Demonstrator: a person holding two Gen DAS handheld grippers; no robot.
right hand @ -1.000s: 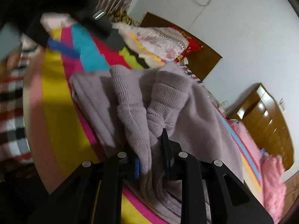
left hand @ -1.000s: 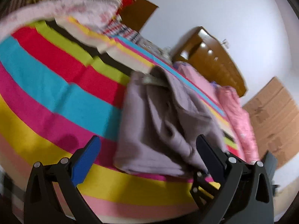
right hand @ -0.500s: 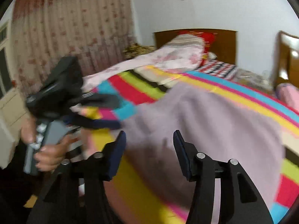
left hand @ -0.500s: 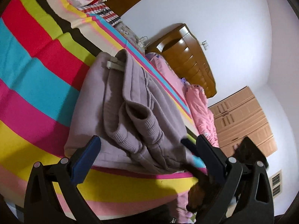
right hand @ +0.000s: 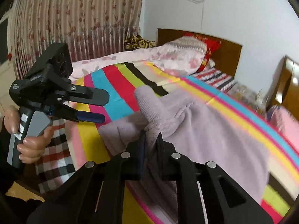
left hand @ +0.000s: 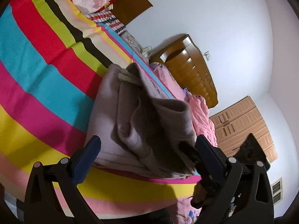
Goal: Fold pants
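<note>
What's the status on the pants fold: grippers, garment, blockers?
Right gripper just closed, shut on pants at the ribbed cuff. Left gripper open, empty, beside the pile. Pants bunched on striped blanket, fold unfinished. Nothing in the way.

Right gripper (right hand: 151,137) has just been closing, jaws now pinched on a ribbed cuff of the lilac pants (right hand: 196,130), cuff sticking up above the fingers. Rest of the pants lies bunched on the striped blanket (right hand: 119,85). Left gripper (right hand: 101,106), jaws apart and nothing between them, is left of the pants over the blanket edge, held by a hand (right hand: 32,145).
</note>
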